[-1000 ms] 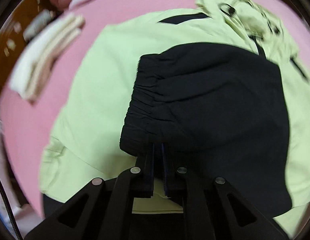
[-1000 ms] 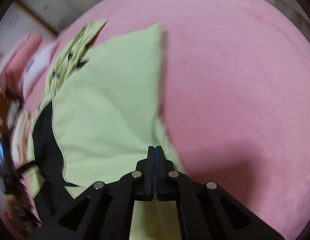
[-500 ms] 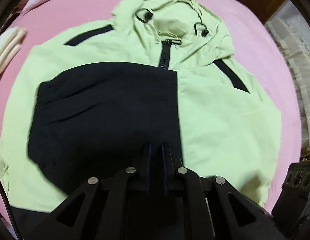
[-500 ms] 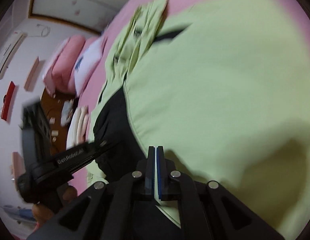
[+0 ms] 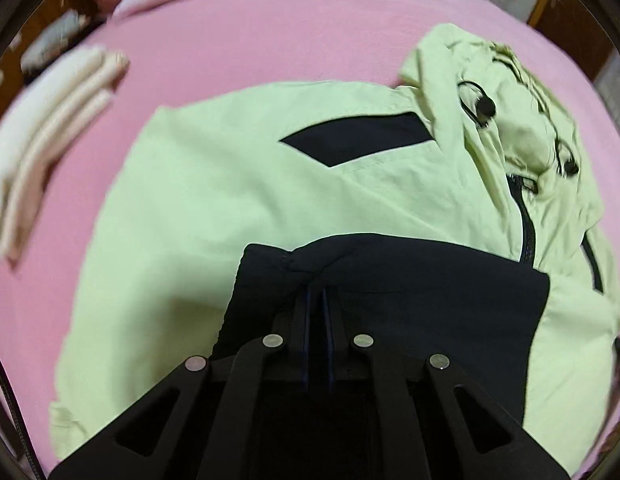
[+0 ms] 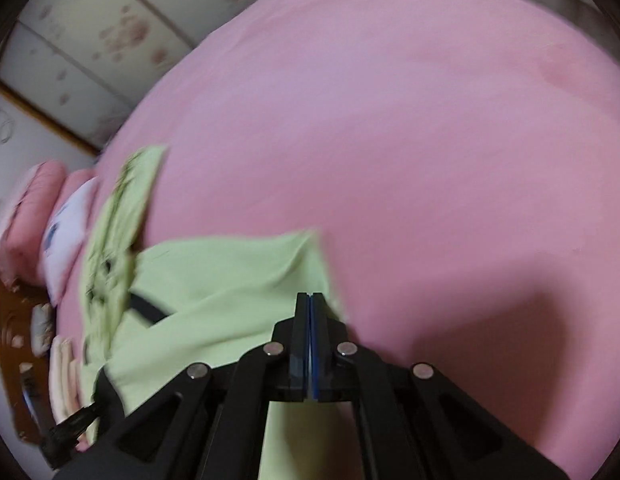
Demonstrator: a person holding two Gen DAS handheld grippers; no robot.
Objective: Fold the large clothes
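Left wrist view: the left gripper (image 5: pixel 318 300) has its jaws clamped on the black hem panel (image 5: pixel 390 292) of the lime-green hooded jacket (image 5: pixel 230 200), folded up over its chest on the pink bed (image 5: pixel 270 28) (hood still loose). Right wrist view: the right gripper (image 6: pixel 310 308) has its jaws closed on the jacket's green edge; further folds remain.

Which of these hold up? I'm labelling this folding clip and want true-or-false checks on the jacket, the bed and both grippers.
1. The jacket is light green with black panels. True.
2. It lies on a blue sheet. False: the bed cover is pink.
3. The left gripper is pinched on black fabric. True.
4. The right gripper gapes wide open. False: it is shut on green fabric.
5. Folded pale cloths lie beside the jacket. True.
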